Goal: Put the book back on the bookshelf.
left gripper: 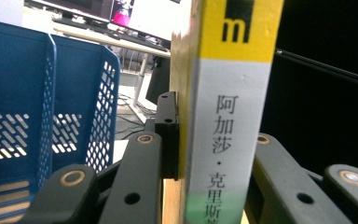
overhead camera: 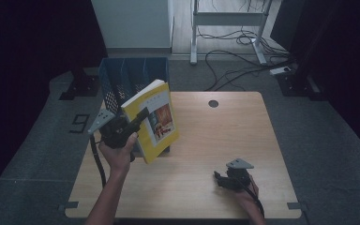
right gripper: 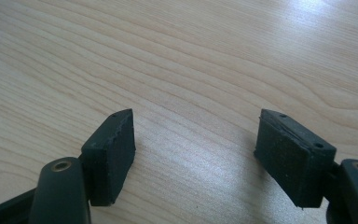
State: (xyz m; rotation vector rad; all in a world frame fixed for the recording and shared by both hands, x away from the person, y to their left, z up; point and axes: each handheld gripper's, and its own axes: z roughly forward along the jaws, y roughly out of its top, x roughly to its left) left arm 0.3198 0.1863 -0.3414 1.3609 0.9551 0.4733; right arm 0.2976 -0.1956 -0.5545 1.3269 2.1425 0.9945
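A light wooden table (overhead camera: 225,140) is seen from above, set on grey carpet, with dark curtains to either side and cables (overhead camera: 236,51) trailing across the floor beyond the far edge. Most of the tabletop is left bare: the middle, the right half and the near edge offer open room, and a round grommet hole (overhead camera: 213,103) is cut near the far edge. At the far left corner a blue slotted file rack (overhead camera: 131,79) is stood, its perforated walls seen close at the left of the left gripper view. Just in front of the rack a yellow book (overhead camera: 153,119) is held off the table, upright and tilted, its lower corner near the surface. It is pinched by the left gripper (overhead camera: 133,123), whose jaws are clamped on its two covers at the white and yellow spine, as is seen in the left gripper view. The right gripper (overhead camera: 221,180) is rested on the table near the near right edge, well apart from the book, its pads (right gripper: 114,156) spread wide with nothing but bare wood between them.
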